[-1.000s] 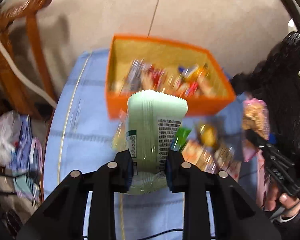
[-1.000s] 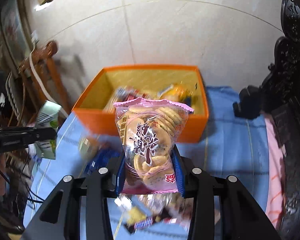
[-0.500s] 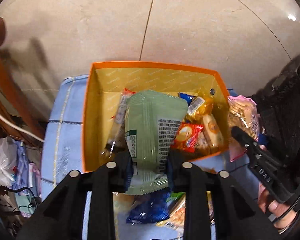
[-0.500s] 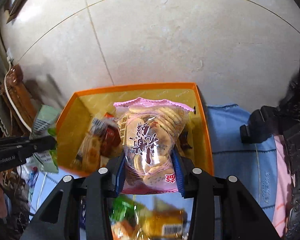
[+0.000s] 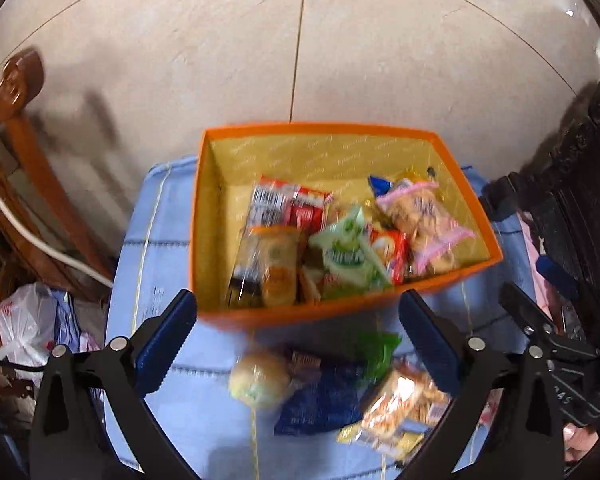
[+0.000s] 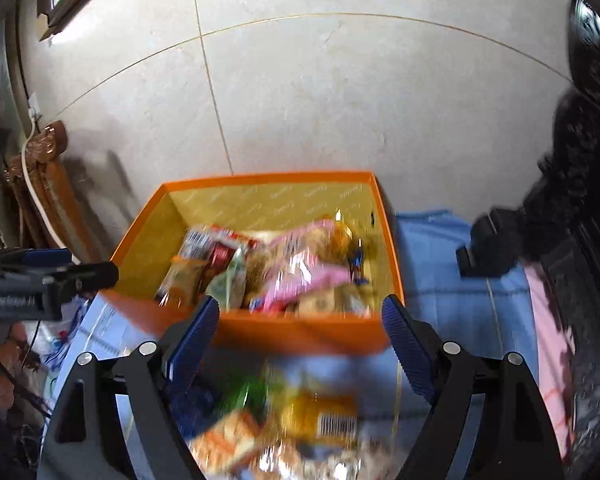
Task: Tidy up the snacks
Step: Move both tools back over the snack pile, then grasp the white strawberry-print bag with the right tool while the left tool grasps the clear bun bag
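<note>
An orange box with a yellow lining stands on a blue cloth and holds several snack packs. Among them lie the pale green pack and the pink cracker bag, both loose inside. My left gripper hovers just before the box's near wall, its jaws opening wide with nothing between them. My right gripper hangs at the same wall, jaws also opening and empty. More snacks lie on the cloth in front: a round bun, a blue pack, a cracker pack.
The blue cloth covers a small table above a tiled floor. A wooden chair and a white plastic bag are at the left. Dark carved furniture stands on the right.
Both grippers moved over the box and let go. The green pack and the pink cracker bag dropped from the jaws into the box, and both pairs of jaws spread wide.
</note>
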